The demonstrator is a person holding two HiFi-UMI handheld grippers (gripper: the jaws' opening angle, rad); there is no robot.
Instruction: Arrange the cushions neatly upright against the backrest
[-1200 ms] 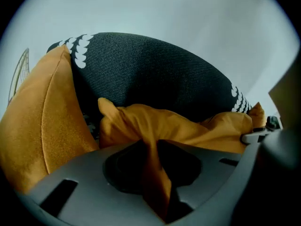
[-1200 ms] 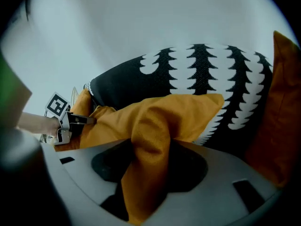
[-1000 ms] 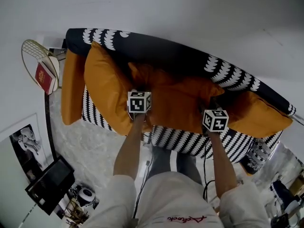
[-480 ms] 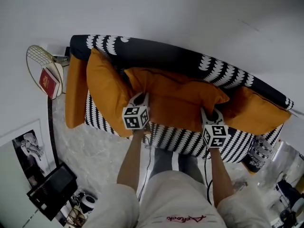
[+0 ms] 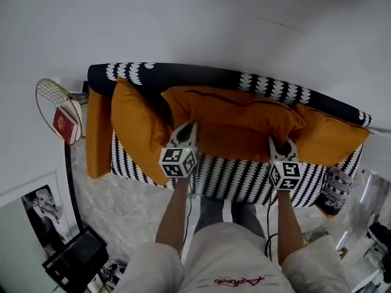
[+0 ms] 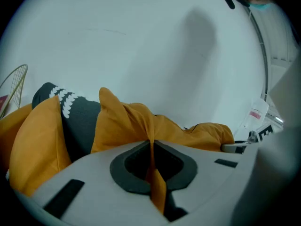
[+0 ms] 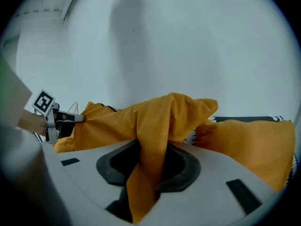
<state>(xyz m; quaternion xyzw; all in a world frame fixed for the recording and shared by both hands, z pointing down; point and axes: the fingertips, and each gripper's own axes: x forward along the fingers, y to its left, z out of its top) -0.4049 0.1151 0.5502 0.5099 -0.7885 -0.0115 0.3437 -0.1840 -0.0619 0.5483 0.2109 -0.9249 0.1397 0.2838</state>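
Head view: the middle cushion (image 5: 244,118), plain orange cloth, long and creased, spans the centre of the sofa (image 5: 244,179) in front of the backrest (image 5: 214,78), with its top edge near the backrest's top. The left gripper (image 5: 186,132) is clamped on its lower left corner and the right gripper (image 5: 280,146) on its lower right corner. Whether its lower edge touches the seat cannot be told.

The left gripper view shows what the head view cannot: the jaws are pressed together on a thin, flat fold of the orange fabric. In the right gripper view the jaws stand a little apart, gripping a thick, bunched twist of the same cloth.

A left cushion (image 5: 131,124) leans tilted at the sofa's left end, and a right cushion (image 5: 333,139) slumps at the right end; both are the same orange. The seat is black-and-white striped, and the backrest is black with white scale-shaped marks.

Only the head view takes in the round wire side table (image 5: 52,93) beside the sofa and the red book (image 5: 64,124) on it; its gold cover mark is too small to read. Red script on the person's shirt (image 5: 235,281) is also illegible. A plain white wall (image 5: 183,17) rises behind.
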